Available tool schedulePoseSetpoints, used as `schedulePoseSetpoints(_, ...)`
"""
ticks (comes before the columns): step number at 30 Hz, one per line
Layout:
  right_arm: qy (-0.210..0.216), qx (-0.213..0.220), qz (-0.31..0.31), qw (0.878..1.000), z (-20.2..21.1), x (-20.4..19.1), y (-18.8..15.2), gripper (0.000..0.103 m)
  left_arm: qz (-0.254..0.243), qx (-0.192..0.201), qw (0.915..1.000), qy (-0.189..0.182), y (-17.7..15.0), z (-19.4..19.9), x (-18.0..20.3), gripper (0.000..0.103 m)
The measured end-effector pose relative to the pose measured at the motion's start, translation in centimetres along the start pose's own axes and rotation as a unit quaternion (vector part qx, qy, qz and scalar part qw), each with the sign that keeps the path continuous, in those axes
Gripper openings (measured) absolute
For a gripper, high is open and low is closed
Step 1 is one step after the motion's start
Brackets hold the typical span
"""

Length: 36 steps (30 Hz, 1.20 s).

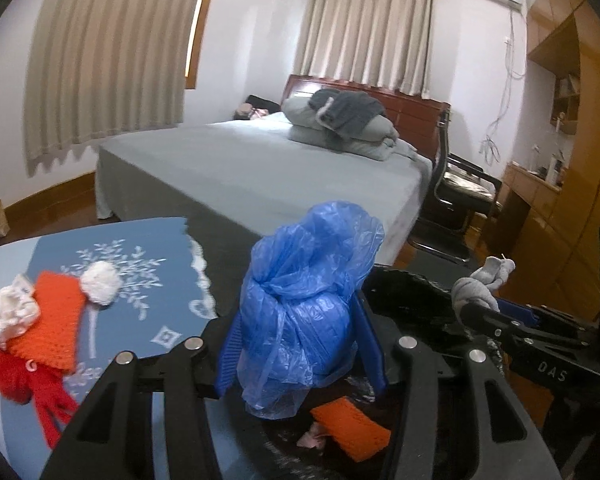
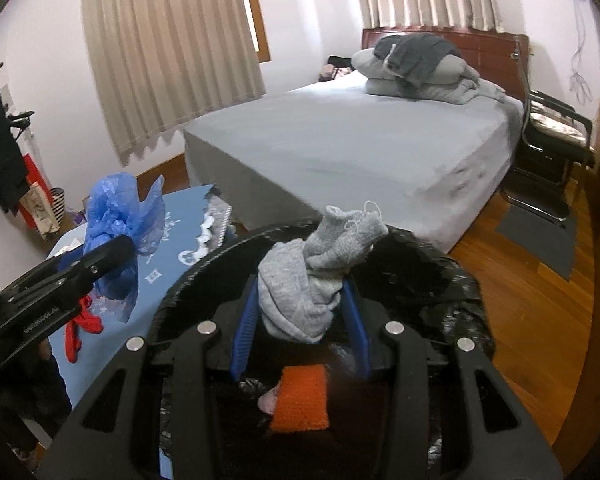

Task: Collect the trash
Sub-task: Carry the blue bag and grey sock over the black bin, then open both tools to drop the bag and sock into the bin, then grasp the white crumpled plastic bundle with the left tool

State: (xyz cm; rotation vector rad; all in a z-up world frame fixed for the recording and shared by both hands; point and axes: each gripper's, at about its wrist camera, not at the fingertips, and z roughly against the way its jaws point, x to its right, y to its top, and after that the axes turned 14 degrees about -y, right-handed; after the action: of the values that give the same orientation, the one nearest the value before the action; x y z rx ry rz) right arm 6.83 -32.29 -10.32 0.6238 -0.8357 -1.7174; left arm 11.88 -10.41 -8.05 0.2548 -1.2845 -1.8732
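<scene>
Only in left view: white wads [image 1: 100, 282]

We see our left tool [image 1: 300, 364] as a black frame of angled struts with cut-out slots, capped by four round silver screw heads, ending in two blue ribbed fingers [image 1: 230, 354]. Our right tool [image 2: 300, 320] is built the same way. White lettering runs along the side of each tool's black arm.
</scene>
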Motion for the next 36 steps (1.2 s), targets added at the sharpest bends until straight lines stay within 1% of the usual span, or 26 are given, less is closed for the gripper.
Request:
schedulePoseSetpoints(9,-0.018,-0.006,-0.017,1.0,-0.7,2.5,-0.6,0.042,-0.004,-0.024,0.9994,-0.027,-0.4,-2.8,1.7,0.051)
schedulePoseSetpoints(12,-0.024,-0.008,-0.02,0.999,-0.9,2.9,-0.6,0.042,-0.006,-0.032,0.9988,-0.036,-0.6,-3.3,1.9,0.053)
schedulePoseSetpoints(13,-0.025,-0.009,-0.021,0.999,-1.0,3.1,-0.6,0.042,-0.006,-0.036,0.9985,-0.041,-0.6,-3.5,1.9,0.056)
schedulePoseSetpoints(14,-0.028,-0.01,-0.022,0.999,-1.0,3.2,-0.7,0.042,-0.006,-0.037,0.9984,-0.042,-0.7,-3.6,2.0,0.062)
schedulePoseSetpoints(15,-0.03,-0.01,-0.023,0.999,-1.0,3.4,-0.8,0.047,-0.007,-0.037,0.9984,-0.041,-0.7,-3.6,1.9,0.066)
schedulePoseSetpoints(16,-0.033,-0.009,-0.024,0.999,-1.0,3.5,-0.8,0.054,-0.007,-0.036,0.9985,-0.041,-0.7,-3.6,1.8,0.071)
schedulePoseSetpoints(17,-0.036,-0.006,-0.026,0.999,-0.9,3.5,-0.7,0.058,-0.004,-0.036,0.9985,-0.042,-0.7,-3.4,1.6,0.073)
schedulePoseSetpoints(18,-0.038,-0.004,-0.027,0.999,-0.9,3.5,-0.7,0.065,-0.003,-0.036,0.9985,-0.042,-0.7,-3.3,1.5,0.075)
schedulePoseSetpoints(20,-0.042,0.001,-0.028,0.999,-0.8,3.6,-0.7,0.07,0.0,-0.032,0.9989,-0.034,-0.7,-3.0,1.2,0.08)
schedulePoseSetpoints(22,-0.045,0.005,-0.03,0.999,-0.6,3.6,-0.7,0.084,-0.001,-0.027,0.9993,-0.025,-0.6,-2.4,0.7,0.081)
schedulePoseSetpoints(25,-0.046,0.019,-0.029,0.998,0.0,3.3,-0.4,0.093,-0.006,-0.014,0.9999,-0.001,-0.4,-1.1,-0.2,0.087)
schedulePoseSetpoints(29,-0.037,0.024,-0.02,0.999,0.3,2.2,0.0,0.096,-0.009,0.004,0.9993,0.035,-0.1,1.3,-1.8,0.091)
schedulePoseSetpoints(33,-0.018,0.02,-0.013,1.0,0.0,0.2,0.2,0.096,-0.011,0.014,0.9974,0.07,-0.3,3.6,-3.7,0.092)
schedulePoseSetpoints(36,0.002,0.016,-0.004,1.0,-0.5,-2.2,0.5,0.096,-0.004,0.022,0.9947,0.1,-0.5,5.3,-5.5,0.092)
